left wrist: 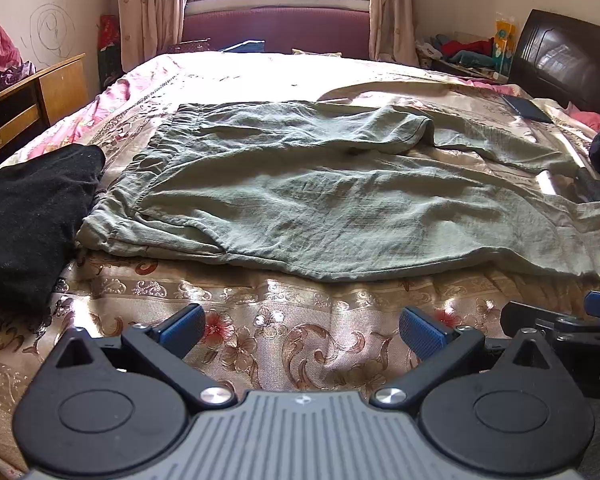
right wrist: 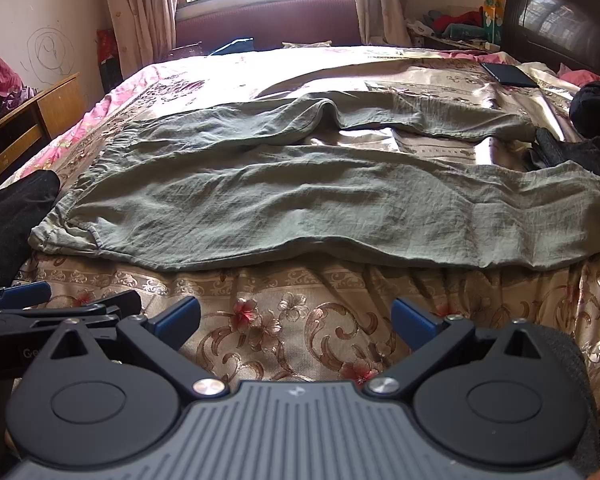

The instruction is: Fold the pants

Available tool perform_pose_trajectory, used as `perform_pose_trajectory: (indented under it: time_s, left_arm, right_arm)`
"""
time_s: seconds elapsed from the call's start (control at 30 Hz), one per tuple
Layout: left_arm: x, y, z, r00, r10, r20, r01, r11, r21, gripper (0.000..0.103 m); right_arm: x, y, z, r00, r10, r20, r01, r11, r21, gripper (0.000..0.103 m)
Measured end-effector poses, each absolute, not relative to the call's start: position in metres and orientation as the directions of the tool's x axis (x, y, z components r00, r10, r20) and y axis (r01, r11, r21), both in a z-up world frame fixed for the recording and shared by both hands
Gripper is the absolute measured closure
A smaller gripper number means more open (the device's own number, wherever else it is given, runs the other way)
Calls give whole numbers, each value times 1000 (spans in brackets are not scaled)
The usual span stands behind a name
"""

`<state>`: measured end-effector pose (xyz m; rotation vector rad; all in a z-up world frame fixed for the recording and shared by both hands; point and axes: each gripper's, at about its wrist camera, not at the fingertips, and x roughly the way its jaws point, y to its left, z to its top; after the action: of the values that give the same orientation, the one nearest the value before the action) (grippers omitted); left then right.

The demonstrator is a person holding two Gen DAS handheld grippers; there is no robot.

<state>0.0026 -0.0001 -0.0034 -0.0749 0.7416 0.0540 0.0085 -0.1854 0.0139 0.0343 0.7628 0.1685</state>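
Grey-green pants (left wrist: 320,196) lie spread flat across the bed, waistband at the left, both legs running to the right with a gap between them. In the right wrist view the pants (right wrist: 300,208) fill the middle of the bed the same way. My left gripper (left wrist: 302,330) hovers open over the floral bedspread, short of the pants' near edge, nothing between its blue pads. My right gripper (right wrist: 296,318) is also open and empty, just short of the near leg. The right gripper's tip (left wrist: 580,320) shows at the right edge of the left wrist view; the left gripper (right wrist: 40,308) shows at the left of the right wrist view.
A black garment (left wrist: 28,216) lies on the bed left of the waistband. Dark clothes (right wrist: 592,128) sit near the leg ends at the right. A dark flat rectangular thing (left wrist: 528,108) rests by the headboard (right wrist: 560,16). A wooden desk (left wrist: 32,96) stands on the left.
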Motion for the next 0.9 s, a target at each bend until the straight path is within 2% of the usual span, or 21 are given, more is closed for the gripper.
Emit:
perform_pose_trajectory:
  time_s: [0.9]
  left_arm:
    - [5,1,-7,721,31,-693,-84,996,-43,0]
  right_arm:
    - [11,-184,8,691,178,-701,-146,984,106,2]
